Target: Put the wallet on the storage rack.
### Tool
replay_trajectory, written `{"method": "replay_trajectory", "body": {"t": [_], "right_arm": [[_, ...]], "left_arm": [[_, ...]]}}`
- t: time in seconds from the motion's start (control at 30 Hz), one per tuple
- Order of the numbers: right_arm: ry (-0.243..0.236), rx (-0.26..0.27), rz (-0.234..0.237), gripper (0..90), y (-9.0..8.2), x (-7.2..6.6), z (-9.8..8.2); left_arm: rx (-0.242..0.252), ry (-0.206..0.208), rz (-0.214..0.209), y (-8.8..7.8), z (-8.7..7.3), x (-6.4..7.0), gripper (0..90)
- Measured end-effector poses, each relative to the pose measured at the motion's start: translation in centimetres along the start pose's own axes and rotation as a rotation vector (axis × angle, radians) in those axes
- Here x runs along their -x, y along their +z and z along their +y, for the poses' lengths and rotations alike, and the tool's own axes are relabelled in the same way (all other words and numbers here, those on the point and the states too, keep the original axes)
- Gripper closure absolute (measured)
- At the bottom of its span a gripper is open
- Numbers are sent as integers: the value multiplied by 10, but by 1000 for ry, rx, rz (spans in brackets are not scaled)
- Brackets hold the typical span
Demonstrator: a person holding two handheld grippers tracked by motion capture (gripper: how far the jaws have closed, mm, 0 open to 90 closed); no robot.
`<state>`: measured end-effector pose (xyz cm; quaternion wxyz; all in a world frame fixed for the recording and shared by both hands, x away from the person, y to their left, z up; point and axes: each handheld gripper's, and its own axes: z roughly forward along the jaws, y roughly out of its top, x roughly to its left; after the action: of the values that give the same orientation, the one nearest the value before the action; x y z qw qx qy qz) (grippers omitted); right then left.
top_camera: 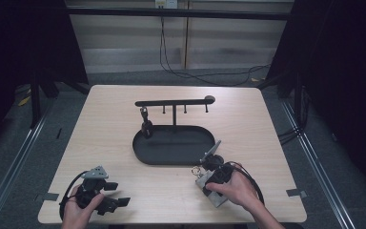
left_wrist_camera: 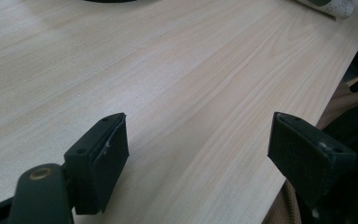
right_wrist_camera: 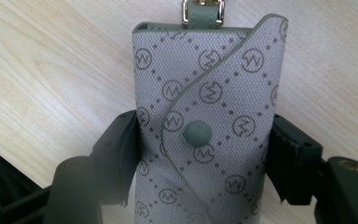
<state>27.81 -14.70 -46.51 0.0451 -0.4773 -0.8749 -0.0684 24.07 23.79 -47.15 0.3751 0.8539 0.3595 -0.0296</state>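
Key pouch [right_wrist_camera: 205, 126] clamped across width in right gripper [right_wrist_camera: 200, 154] jaws — long axis along jaws.

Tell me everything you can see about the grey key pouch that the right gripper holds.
The grey key pouch looks like woven fabric printed with dotted diamonds and round monograms. A curved flap crosses its front, closed by a matte grey snap button. At its top, a grey strap passes through a silver metal buckle. It lies over the light wooden table, near the black oval tray. The right gripper is shut on it, its pads pressing both long sides.
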Motion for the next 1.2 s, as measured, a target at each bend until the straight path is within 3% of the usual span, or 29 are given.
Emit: {"method": "replay_trajectory", "body": {"t": [0.33, 1.2], "right_arm": [[-7, -5, 8, 338, -2, 1, 0], [3, 33, 21, 339, -32, 4, 2]], "left_arm": [[-4, 10, -2, 2, 1, 0, 188], [-3, -7, -4, 1, 0, -1, 188]]}}
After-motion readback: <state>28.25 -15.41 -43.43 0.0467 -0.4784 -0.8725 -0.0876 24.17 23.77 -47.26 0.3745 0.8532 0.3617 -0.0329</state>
